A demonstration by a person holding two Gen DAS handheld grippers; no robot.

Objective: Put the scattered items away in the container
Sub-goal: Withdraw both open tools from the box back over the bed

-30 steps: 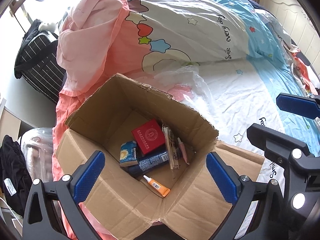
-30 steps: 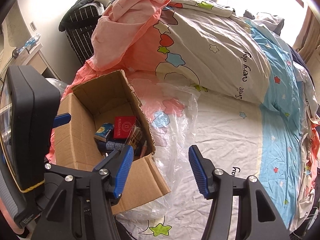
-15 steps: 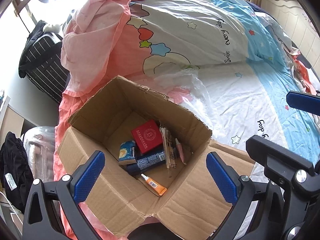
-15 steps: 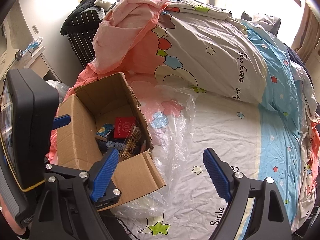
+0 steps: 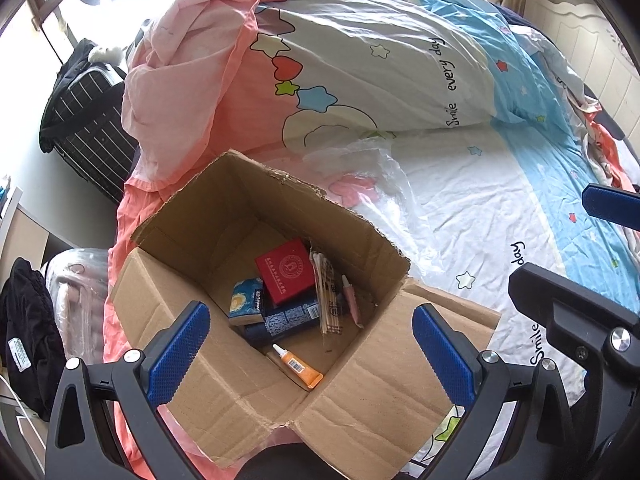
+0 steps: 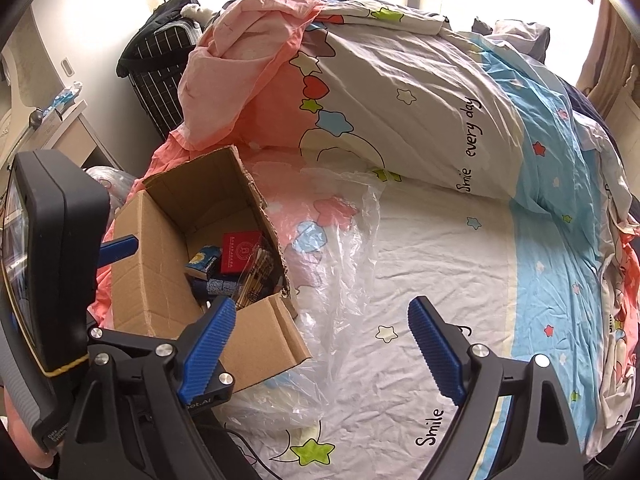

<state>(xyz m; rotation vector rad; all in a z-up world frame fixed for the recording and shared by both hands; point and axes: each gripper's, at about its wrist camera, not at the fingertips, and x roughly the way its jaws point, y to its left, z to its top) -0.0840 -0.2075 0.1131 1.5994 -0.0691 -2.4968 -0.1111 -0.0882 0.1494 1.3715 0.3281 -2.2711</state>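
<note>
An open cardboard box point(image 5: 192, 352) point(image 6: 148, 280) sits on the bed at the left. Inside lie a red box point(image 5: 285, 271) point(image 6: 240, 251), a blue tissue pack point(image 5: 245, 303), a dark blue pack point(image 5: 288, 320), a bundle of cotton swabs point(image 5: 327, 292), a pink tube point(image 5: 350, 300) and an orange tube point(image 5: 298, 366). My left gripper point(image 5: 310, 350) hangs over the box, open and empty. My right gripper point(image 6: 320, 340) hovers open and empty over the box's right flap and the clear plastic bag point(image 6: 340, 264).
A rumpled quilt point(image 6: 380, 92) printed with stars and hearts fills the far side of the bed. The white sheet point(image 6: 440, 272) spreads to the right of the box. A striped suitcase point(image 6: 164, 60) and a bedside table point(image 6: 68, 128) stand beyond the bed at left.
My right gripper's jaws have spread from half open to wide, and it has drifted slightly right, away from the box. The left gripper stayed over the box.
</note>
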